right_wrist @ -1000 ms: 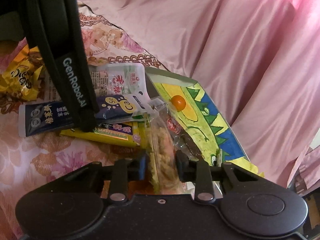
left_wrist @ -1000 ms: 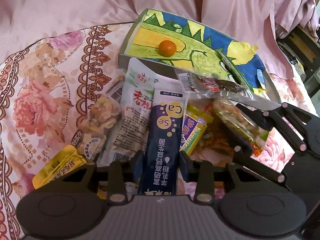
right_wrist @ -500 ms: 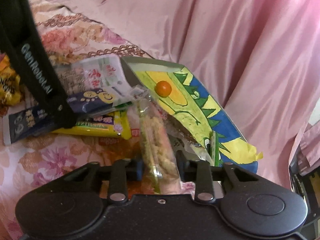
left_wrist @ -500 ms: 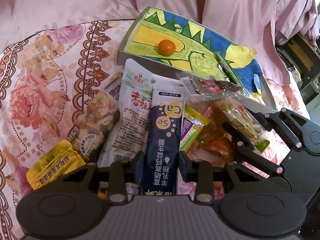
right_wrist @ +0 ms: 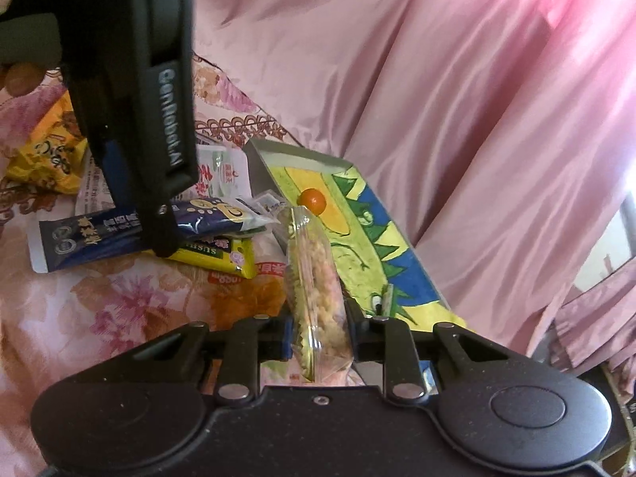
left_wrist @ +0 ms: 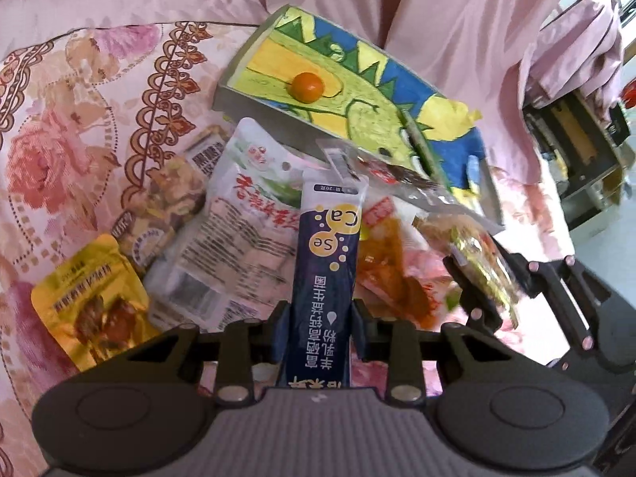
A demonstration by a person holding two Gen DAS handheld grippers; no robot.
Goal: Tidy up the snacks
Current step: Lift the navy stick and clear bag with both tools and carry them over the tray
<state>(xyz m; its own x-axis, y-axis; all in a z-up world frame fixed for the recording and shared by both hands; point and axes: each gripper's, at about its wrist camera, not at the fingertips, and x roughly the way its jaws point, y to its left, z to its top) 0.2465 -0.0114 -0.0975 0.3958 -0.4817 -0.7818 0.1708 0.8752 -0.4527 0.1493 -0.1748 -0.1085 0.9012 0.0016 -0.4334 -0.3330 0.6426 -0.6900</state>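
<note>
My left gripper [left_wrist: 318, 330] has its jaws closing, with both pads pressed on a navy blue sachet [left_wrist: 330, 262] that sticks out over the snack pile. My right gripper [right_wrist: 320, 330] is also closing, gripping a clear bag of small puffed snacks [right_wrist: 316, 278] that stands upright just short of the tray. The tray [left_wrist: 254, 107] holds a dinosaur drawing and a small orange ball [left_wrist: 306, 86]. In the right wrist view the left gripper [right_wrist: 159, 238] comes down onto the navy sachet [right_wrist: 99, 234]. The right gripper [left_wrist: 485, 278] shows at the right of the left wrist view.
Loose snacks lie on the floral cloth: a white pouch [left_wrist: 246, 214], a yellow pouch [left_wrist: 91, 302], a nut pack [left_wrist: 167, 198], an orange pack [left_wrist: 393, 262], a yellow sushi pack [right_wrist: 214, 252]. Pink fabric rises behind the tray. Furniture stands at the far right [left_wrist: 576, 147].
Both grippers have squeezed tighter on their packets. The right gripper has lifted the clear bag and carried it toward the tray. The left gripper has rolled slightly with the sachet.
</note>
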